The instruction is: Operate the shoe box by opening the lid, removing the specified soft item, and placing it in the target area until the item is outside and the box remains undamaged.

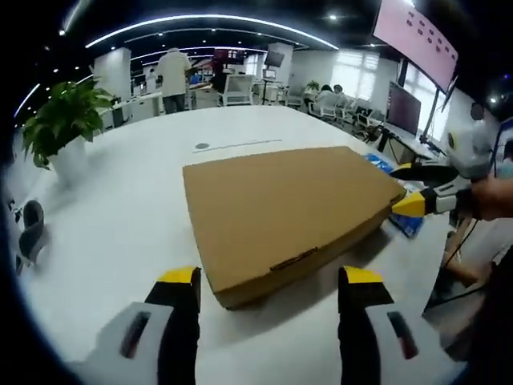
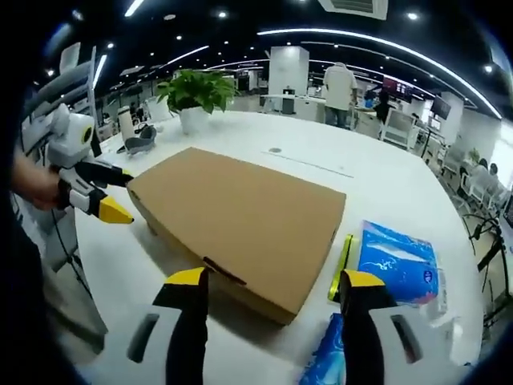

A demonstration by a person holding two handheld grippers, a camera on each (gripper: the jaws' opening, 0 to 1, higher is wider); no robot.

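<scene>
Between the spread jaws at the bottom of the left gripper view, the left claw [image 1: 271, 293] faces one short end of the flat, closed brown cardboard shoe box [image 1: 284, 212] on the white worktop [image 1: 120, 208]. At the opposite end, the right claw [image 2: 272, 297], also spread, is equally near.

A broad white table [image 1: 120, 200] carries a leafy green plant in a white pot [image 2: 195, 95] near its far edge. A small dark round mark [image 1: 202, 146] sits on the tabletop. Blue plastic packets [image 2: 398, 261] lie flat on the table, a narrow yellow-green item [image 2: 343, 267] just beside them. Beyond the table, a person in a pale shirt [image 2: 340, 84] stands among office desks and chairs.
</scene>
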